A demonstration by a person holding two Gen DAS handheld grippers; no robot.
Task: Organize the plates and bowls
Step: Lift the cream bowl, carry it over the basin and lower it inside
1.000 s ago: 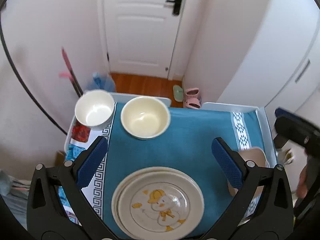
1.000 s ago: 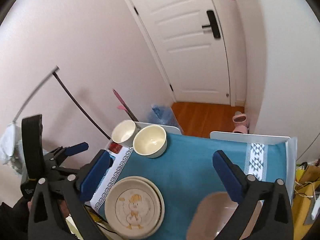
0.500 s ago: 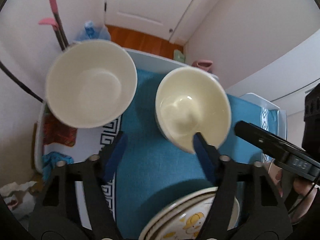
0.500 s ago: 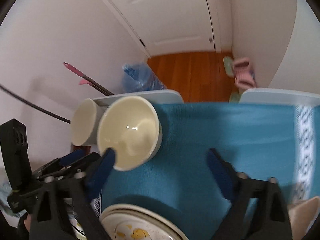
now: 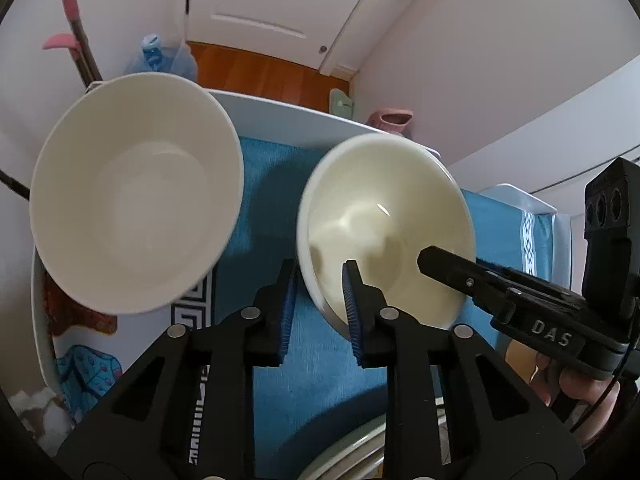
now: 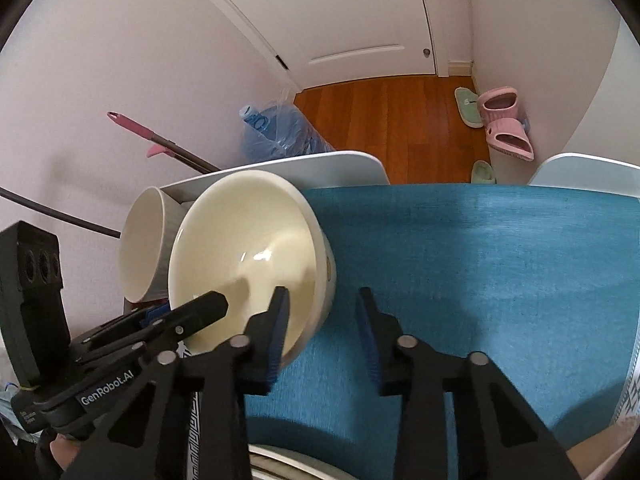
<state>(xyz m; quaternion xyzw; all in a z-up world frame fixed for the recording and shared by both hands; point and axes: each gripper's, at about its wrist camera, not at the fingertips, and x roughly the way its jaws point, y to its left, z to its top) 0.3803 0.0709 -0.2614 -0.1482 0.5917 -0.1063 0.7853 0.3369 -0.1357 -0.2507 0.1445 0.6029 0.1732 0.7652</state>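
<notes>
Cream bowl [image 5: 384, 216] sits on the blue cloth [image 6: 480, 260] toward the far left of the table, and I come at it with both hands tipped steeply downward. My left gripper [image 5: 319, 265] straddles its near-left rim, one pad outside the wall and one inside. These jaws have just been closing and now stand narrow, pinching the rim. My right gripper [image 6: 322, 291] reaches in from the right and straddles the near-right rim, its left pad inside the bowl and its right pad outside over the cloth. These jaws have also just been closing and are narrow, but a strip of cloth shows between the outer pad and the wall, so I cannot tell whether they press yet. My right hand [image 5: 568, 384] shows curled under the handle. I count two bowls: the cream one and a white bowl [image 5: 132, 208] just beside it on the left. At the near edge a stack of plates [image 5: 352, 448] shows only its rims, too little to count.
</notes>
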